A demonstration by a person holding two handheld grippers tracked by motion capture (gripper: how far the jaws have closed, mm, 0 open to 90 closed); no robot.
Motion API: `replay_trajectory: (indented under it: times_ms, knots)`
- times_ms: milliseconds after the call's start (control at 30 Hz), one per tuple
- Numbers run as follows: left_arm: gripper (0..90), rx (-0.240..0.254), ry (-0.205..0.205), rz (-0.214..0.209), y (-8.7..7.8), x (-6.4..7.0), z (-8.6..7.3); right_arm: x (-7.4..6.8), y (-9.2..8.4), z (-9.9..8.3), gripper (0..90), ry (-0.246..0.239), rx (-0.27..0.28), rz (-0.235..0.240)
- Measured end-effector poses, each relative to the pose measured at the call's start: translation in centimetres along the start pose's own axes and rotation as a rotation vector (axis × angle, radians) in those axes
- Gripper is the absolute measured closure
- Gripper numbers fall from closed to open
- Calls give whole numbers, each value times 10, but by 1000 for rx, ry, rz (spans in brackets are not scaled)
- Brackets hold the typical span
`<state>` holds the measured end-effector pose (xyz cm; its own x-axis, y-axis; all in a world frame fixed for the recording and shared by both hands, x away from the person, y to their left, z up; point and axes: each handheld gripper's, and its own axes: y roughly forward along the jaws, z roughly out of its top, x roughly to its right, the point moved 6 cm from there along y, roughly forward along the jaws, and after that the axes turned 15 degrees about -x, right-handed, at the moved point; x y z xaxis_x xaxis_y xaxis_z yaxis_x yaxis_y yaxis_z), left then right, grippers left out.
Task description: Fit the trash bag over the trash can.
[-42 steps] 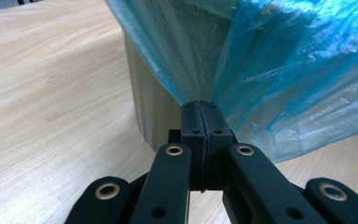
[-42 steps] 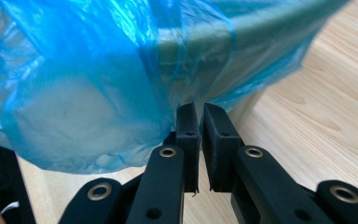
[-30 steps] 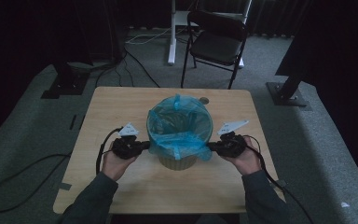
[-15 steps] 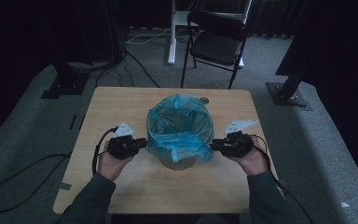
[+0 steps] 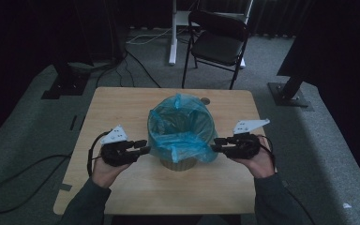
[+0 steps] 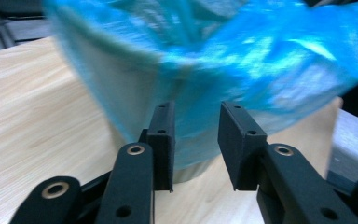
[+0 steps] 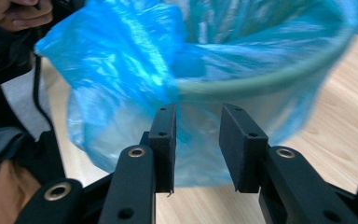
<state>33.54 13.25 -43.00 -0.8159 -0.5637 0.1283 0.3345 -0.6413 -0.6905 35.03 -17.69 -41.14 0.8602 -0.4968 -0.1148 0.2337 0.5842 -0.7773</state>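
Glossy thin blue plastic bag on a matt pale wood table.

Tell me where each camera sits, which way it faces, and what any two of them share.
High view: above the person's side, looking forward and down on the table; both forearms, left gripper, right gripper.
Left gripper view: rides the left gripper, facing the bin's side.
Right gripper view: rides the right gripper, facing the bin's rim.
All share the blue bag.
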Motion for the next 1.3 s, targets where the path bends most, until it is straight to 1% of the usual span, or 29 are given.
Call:
replay_trajectory:
  times_ms: [33, 100, 200, 333, 367, 467, 533, 567, 633, 667, 767, 900, 967, 1033, 1167, 1267, 1300]
  knots:
    - [635, -6, 10, -3, 2, 2, 1, -1, 2, 1, 652, -5, -4, 3]
    - [626, -20, 30, -11, 8, 7, 4, -5, 7, 3, 651, -21, -14, 27]
    - [632, -28, 48, -5, 14, 12, 7, -8, 10, 4, 663, -31, -18, 41]
    - [713, -42, 78, 9, 19, 16, 10, -12, 12, 6, 691, -47, -16, 77]
    - [736, -46, 84, 12, 21, 17, 10, -12, 12, 6, 698, -51, -14, 79]
    - [830, -62, 110, 24, 25, 19, 10, -14, 14, 6, 755, -58, -17, 85]
    - [885, -76, 132, 32, 26, 20, 10, -15, 16, 7, 819, -67, -18, 87]
    - [893, -82, 138, 37, 27, 21, 9, -15, 17, 7, 848, -68, -24, 79]
    - [896, -96, 146, 48, 28, 20, 6, -15, 18, 6, 890, -70, -30, 80]
    - [896, -103, 145, 55, 28, 18, 4, -14, 19, 6, 897, -70, -31, 83]
    - [897, -116, 131, 58, 28, 13, -1, -12, 20, 2, 899, -63, -45, 92]
    - [896, -152, 130, 65, 32, 12, -7, -11, 26, -3, 900, -65, -91, 95]
    - [896, -165, 124, 73, 35, 10, -9, -11, 30, -5, 899, -66, -110, 85]
    - [896, -170, 119, 72, 36, 8, -11, -10, 30, -5, 899, -62, -110, 82]
    - [896, -193, 115, 88, 39, 3, -15, -9, 27, -5, 899, -60, -101, 76]
    - [896, -209, 92, 102, 41, -4, -20, -7, 24, -5, 899, -52, -94, 69]
    - [896, -212, 78, 113, 41, -8, -22, -6, 24, -5, 899, -50, -93, 67]
